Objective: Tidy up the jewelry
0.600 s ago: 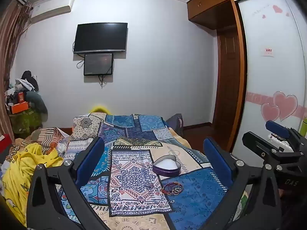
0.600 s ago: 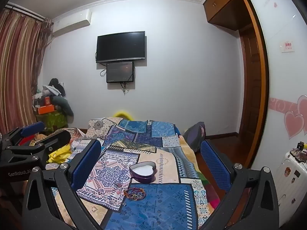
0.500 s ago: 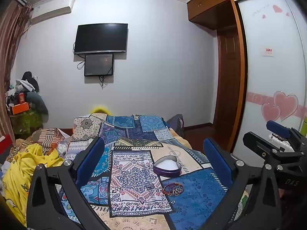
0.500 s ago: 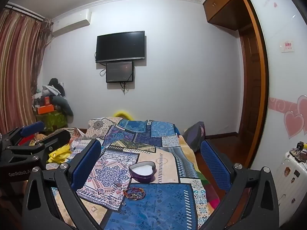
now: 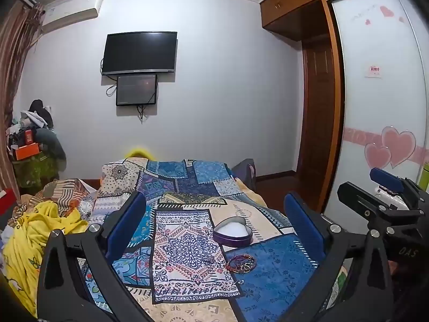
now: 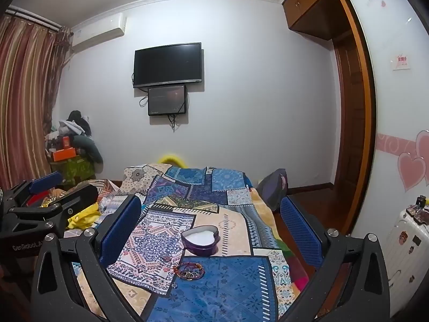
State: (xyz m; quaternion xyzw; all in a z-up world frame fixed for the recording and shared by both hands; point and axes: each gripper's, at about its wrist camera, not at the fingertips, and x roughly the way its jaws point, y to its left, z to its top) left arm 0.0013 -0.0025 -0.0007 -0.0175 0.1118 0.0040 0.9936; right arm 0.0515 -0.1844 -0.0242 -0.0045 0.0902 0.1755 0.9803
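We log no change: heart-shaped box (image 5: 232, 232) and bracelets (image 5: 241, 260) lie as before; both views match the earlier pictures.

Dim, sharp, fisheye-bent edges

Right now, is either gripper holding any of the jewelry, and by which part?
Nothing is held. The left gripper and right gripper are open, above the patchwork bedspread; the tangled red bracelets lie untouched beside the purple heart-shaped box.

the bracelets (image 5: 240, 263) lie in a tangle, pieces too small to tell.
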